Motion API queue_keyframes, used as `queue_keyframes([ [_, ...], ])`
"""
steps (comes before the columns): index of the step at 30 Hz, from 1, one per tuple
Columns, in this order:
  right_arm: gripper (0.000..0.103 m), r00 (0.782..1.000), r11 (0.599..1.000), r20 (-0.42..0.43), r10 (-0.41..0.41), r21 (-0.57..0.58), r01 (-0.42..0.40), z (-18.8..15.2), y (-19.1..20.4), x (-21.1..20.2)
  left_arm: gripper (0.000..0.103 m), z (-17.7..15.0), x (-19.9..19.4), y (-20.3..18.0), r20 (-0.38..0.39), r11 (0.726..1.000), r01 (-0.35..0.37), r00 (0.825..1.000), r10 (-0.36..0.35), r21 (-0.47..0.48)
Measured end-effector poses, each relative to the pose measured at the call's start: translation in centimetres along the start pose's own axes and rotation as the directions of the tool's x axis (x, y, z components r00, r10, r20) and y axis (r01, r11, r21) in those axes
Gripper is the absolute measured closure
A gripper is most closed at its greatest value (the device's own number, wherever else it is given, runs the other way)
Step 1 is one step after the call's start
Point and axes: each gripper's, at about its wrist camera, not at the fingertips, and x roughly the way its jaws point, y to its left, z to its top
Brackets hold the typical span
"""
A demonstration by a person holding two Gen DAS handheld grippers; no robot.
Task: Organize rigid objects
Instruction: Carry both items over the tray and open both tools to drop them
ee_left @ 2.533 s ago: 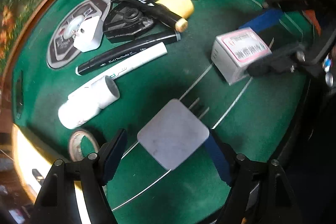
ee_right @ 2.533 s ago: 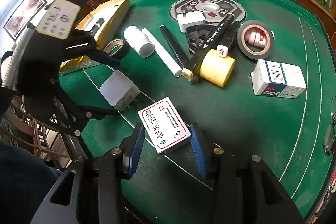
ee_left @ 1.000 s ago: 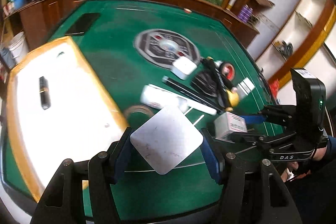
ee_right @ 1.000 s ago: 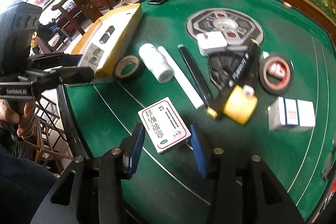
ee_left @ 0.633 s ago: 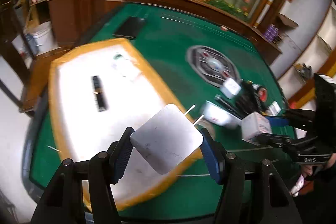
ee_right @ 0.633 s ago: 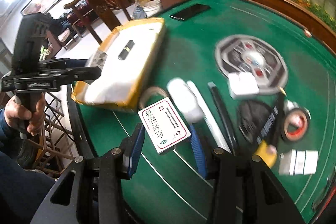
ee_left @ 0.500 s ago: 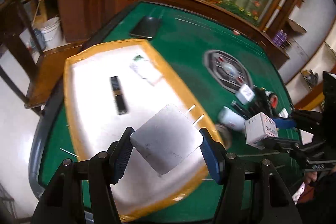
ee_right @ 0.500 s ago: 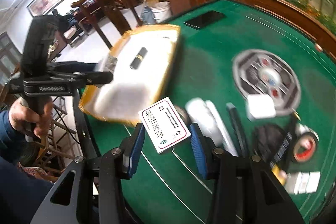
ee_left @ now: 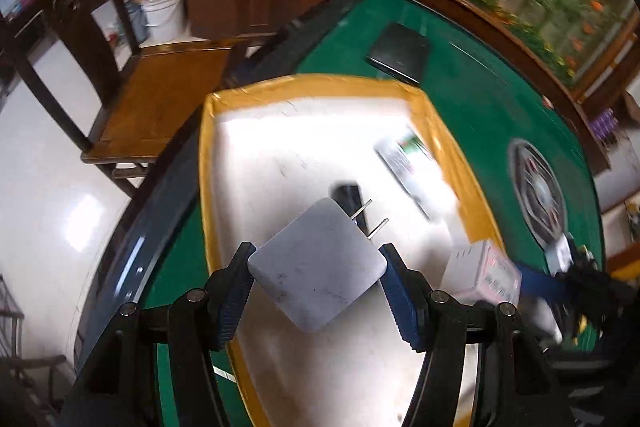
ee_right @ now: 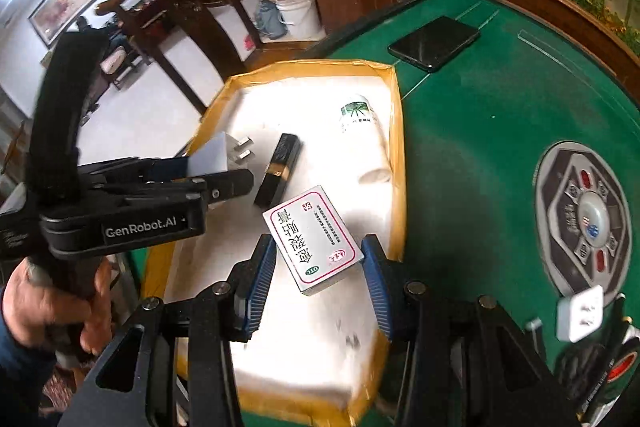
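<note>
The left hand-held gripper [ee_left: 318,277] is closed on a grey plug adapter [ee_left: 318,269], its blue pads pressing two opposite corners of the square body. The adapter's two metal prongs point forward, away from the camera. The adapter hangs above the white floor of a yellow-rimmed tray [ee_left: 208,163], clear of the tray floor.

The right hand-held gripper [ee_right: 318,275] is closed on a white medicine box [ee_right: 314,239] with a red-bordered label and printed characters. The box sits diagonally between the blue pads and is held above the near part of the same tray [ee_right: 394,131]. In the left wrist view the box [ee_left: 482,273] appears at the right edge of the tray, blurred.

Inside the tray lie a black rectangular bar with a gold band [ee_right: 278,175] and a white bottle with a green emblem [ee_right: 358,119], which lies on its side near the tray's right rim. The bar lies between the adapter and the bottle.

The tray rests on a green felt surface [ee_right: 480,131]. A black phone [ee_right: 434,43] lies flat on the surface just beyond the tray's far corner. A round grey control panel [ee_right: 584,223] is set into the surface well to the right of the tray. A white charger [ee_right: 580,313] sits at the panel's near edge. A person's hand [ee_right: 52,303] grips the left tool's handle.
</note>
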Motion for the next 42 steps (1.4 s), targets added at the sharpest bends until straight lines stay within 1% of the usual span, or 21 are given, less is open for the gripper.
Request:
queue_keyframes([
  [4,0.060,0.999,0.999,-0.022,-0.031,0.027,0.032,1.6,0.0,2.8,0.037,1.8,1.9,-0.1,-0.012,0.999,-0.033,0.999,0.032,-0.008],
  [8,0.060,0.999,0.996,-0.027,-0.023,0.080,0.025,2.6,-0.6,4.6,0.037,2.6,3.1,0.4,-0.015,0.999,-0.040,0.999,0.040,-0.012],
  [11,0.060,1.000,0.995,-0.024,-0.014,0.101,0.016,3.1,-0.8,5.3,0.037,3.2,3.6,0.7,-0.012,1.000,-0.025,1.000,0.025,-0.017],
  [13,0.060,1.000,0.996,-0.019,-0.015,0.093,0.017,3.2,-0.7,5.6,0.037,3.7,3.9,0.7,-0.015,1.000,-0.018,1.000,0.017,-0.015],
  [17,0.058,1.000,0.998,-0.013,-0.013,0.067,0.014,3.5,-0.2,5.8,0.036,4.3,4.2,1.0,-0.007,1.000,-0.011,1.000,0.010,-0.018],
  [20,0.054,1.000,0.999,-0.004,-0.010,0.049,0.010,3.5,0.0,5.3,0.036,4.4,4.0,1.3,-0.007,0.999,0.021,1.000,-0.022,-0.031],
  [25,0.054,1.000,0.999,0.029,0.004,0.040,-0.005,3.3,0.1,3.4,0.032,4.3,3.3,1.0,0.001,0.998,0.047,0.999,-0.047,-0.041],
  [27,0.053,0.999,0.999,0.037,0.014,0.045,-0.016,3.1,0.0,2.5,0.032,4.2,2.9,0.7,0.002,0.998,0.044,0.999,-0.044,-0.043],
  [30,0.053,0.998,0.997,0.052,0.040,0.066,-0.044,2.3,-0.6,0.8,0.032,3.5,1.4,0.4,0.022,0.997,0.067,0.998,-0.066,-0.042],
  [31,0.053,0.997,0.996,0.069,0.046,0.076,-0.051,1.8,-1.2,-0.3,0.032,3.1,0.7,0.3,0.028,0.996,0.076,0.997,-0.075,-0.037],
  [34,0.053,0.993,0.991,0.112,0.050,0.121,-0.063,0.3,-3.3,-3.0,0.033,1.1,-1.5,-0.3,0.048,0.993,0.116,0.992,-0.115,-0.017],
  [37,0.053,0.988,0.976,0.151,0.029,0.207,-0.061,-2.3,-6.8,-6.0,0.033,-1.7,-3.5,-1.4,0.053,0.988,0.152,0.987,-0.152,0.016],
  [40,0.053,0.988,0.958,0.155,-0.004,0.285,-0.040,-5.0,-10.1,-7.7,0.033,-4.9,-5.3,-3.1,0.050,0.981,0.188,0.980,-0.191,0.057],
  [41,0.053,0.988,0.952,0.152,-0.010,0.304,-0.037,-5.9,-10.8,-8.0,0.033,-6.2,-5.9,-3.9,0.047,0.975,0.211,0.976,-0.214,0.076],
  [42,0.053,0.989,0.945,0.145,-0.011,0.324,-0.037,-7.0,-11.6,-8.2,0.033,-7.1,-6.3,-4.7,0.046,0.972,0.217,0.974,-0.221,0.091],
])
